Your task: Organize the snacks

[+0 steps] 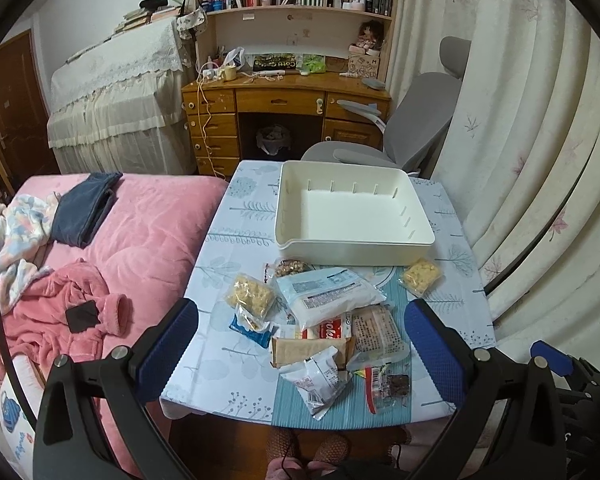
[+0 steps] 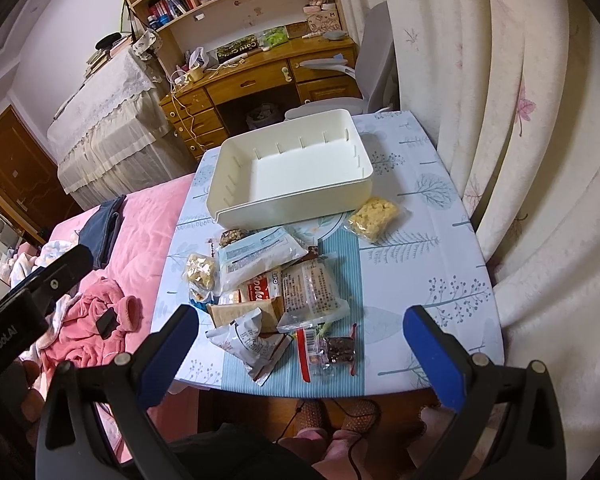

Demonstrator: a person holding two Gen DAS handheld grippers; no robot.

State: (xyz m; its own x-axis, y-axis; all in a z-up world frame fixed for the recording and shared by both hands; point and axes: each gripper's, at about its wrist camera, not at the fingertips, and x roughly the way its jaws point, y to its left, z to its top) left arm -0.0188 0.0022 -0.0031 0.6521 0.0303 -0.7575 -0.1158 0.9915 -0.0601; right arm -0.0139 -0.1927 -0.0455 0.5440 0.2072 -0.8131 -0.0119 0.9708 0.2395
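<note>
While both tongs hang spread wide above the near edge of the bench [image 1: 220, 248], nothing sits between their blue pads: the left tongs [image 1: 300, 344] and the right tongs [image 2: 300, 348] each hold air only. One white bin [image 1: 354, 210] stands at the far half of the bench, its inside bare. All snacks lie on the cloth, on the near side of the bin. I count two yellow crumbly packets: one [image 1: 420, 276] alone just beside the bin's near right corner, the other [image 1: 249, 295] near its near left corner. Touching that corner's front wall is one small packet of nuts [image 1: 290, 268]. One large white pouch [image 1: 332, 296] lies just in front of the bin, over the heap. Nearer than the pouch are one red-lettered pack [image 1: 332, 330], one tan wrapper [image 1: 308, 350], one clear pack printed with text [image 1: 376, 330], one blue-and-white sachet [image 1: 252, 326], one crumpled white bag [image 1: 316, 380] and one clear packet with a dark square [image 1: 396, 386], the farthest from the bin. A pink bed [image 1: 140, 240] lies left of the bin, well apart
</note>
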